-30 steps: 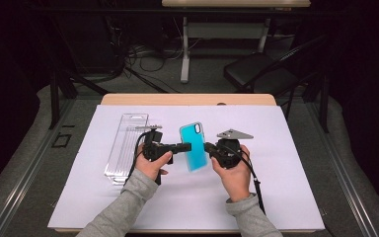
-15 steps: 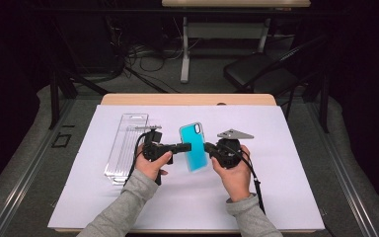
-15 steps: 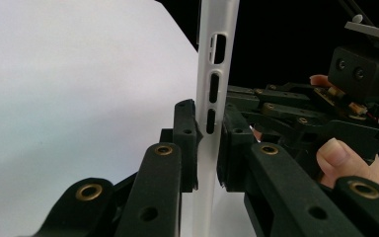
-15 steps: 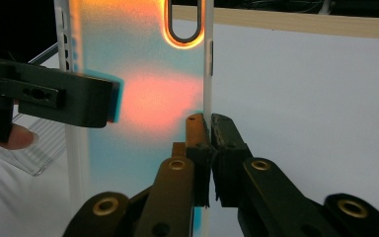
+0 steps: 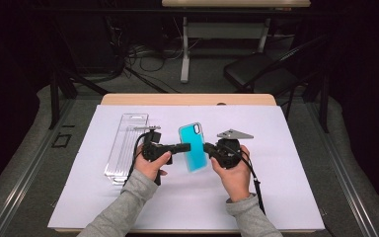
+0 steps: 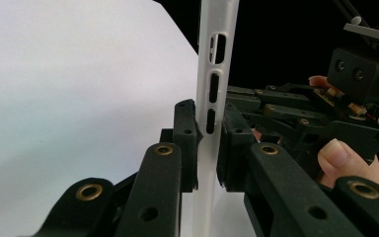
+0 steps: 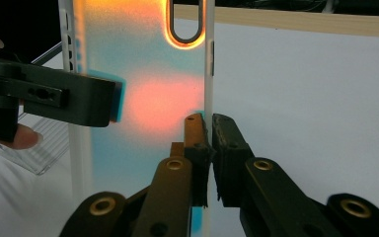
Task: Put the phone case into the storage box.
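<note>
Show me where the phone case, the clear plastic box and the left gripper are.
phone case (image 5: 193, 148): high view, middle of its turquoise back.
clear plastic box (image 5: 125, 143): high view, its ribbed top face.
left gripper (image 6: 207, 143): left gripper view, between its fingers, on the case edge.

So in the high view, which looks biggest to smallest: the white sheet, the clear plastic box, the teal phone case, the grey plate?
1. white sheet
2. clear plastic box
3. teal phone case
4. grey plate

A clear plastic box (image 5: 126, 145) lies on the white sheet (image 5: 286, 173).
</note>
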`<action>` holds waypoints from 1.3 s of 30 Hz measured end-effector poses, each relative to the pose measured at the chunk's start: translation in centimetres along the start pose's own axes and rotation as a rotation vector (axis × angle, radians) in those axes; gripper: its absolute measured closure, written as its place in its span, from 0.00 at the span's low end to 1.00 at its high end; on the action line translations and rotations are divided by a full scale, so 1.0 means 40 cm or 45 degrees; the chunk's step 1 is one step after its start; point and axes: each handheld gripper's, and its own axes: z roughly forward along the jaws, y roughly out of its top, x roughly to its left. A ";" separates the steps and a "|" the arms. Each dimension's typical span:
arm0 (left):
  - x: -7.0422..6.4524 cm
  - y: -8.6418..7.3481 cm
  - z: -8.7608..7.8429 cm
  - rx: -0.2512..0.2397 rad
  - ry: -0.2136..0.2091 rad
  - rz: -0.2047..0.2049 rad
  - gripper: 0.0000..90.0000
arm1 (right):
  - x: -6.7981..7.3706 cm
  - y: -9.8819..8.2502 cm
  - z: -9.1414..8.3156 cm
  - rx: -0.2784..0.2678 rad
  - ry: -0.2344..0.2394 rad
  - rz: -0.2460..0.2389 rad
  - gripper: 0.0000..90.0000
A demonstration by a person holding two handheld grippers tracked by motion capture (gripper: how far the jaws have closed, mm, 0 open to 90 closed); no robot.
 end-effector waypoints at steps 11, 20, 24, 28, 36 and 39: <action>0.003 0.000 -0.002 -0.005 0.002 0.000 0.90 | 0.000 0.001 -0.001 -0.007 0.013 0.002 0.92; 0.007 -0.001 -0.008 -0.014 0.003 -0.002 0.90 | 0.002 0.003 -0.005 -0.022 0.028 0.003 0.88; 0.008 -0.001 -0.016 -0.018 0.007 0.007 0.90 | 0.003 0.004 -0.007 -0.027 0.043 0.005 0.85; 0.007 0.002 -0.029 -0.030 0.009 0.022 0.90 | 0.005 0.006 -0.011 -0.033 0.062 0.001 0.82; 0.010 0.009 -0.054 -0.047 0.016 0.044 0.90 | 0.016 0.010 -0.013 -0.036 0.098 -0.040 0.72; 0.010 0.010 -0.062 -0.049 0.015 0.055 0.90 | 0.024 0.011 -0.014 -0.036 0.114 -0.057 0.70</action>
